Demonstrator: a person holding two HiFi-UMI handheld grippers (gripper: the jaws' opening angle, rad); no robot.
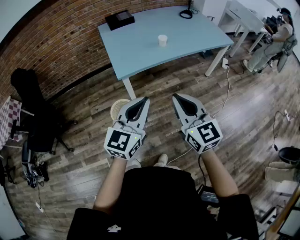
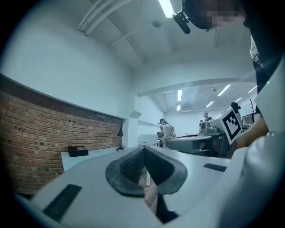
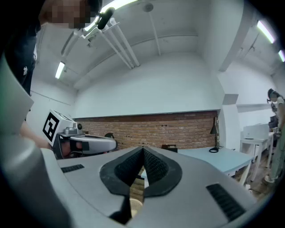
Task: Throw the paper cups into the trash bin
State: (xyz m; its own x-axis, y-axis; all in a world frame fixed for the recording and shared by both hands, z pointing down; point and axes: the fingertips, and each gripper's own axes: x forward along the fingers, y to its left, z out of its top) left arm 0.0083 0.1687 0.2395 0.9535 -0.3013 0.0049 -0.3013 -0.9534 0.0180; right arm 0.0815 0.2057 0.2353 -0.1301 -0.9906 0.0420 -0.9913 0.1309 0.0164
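The left gripper and right gripper sit mid-frame, jaws together and empty. The cup stands on the table, upper centre. The bin is beside the left gripper.

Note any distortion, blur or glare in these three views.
Head view: strong fisheye, the table edge bows, the paper cup is sharp. Left gripper view: ceiling lamp glares, foreground soft, dark corners. Right gripper view: dark corners too, brick wall clear.
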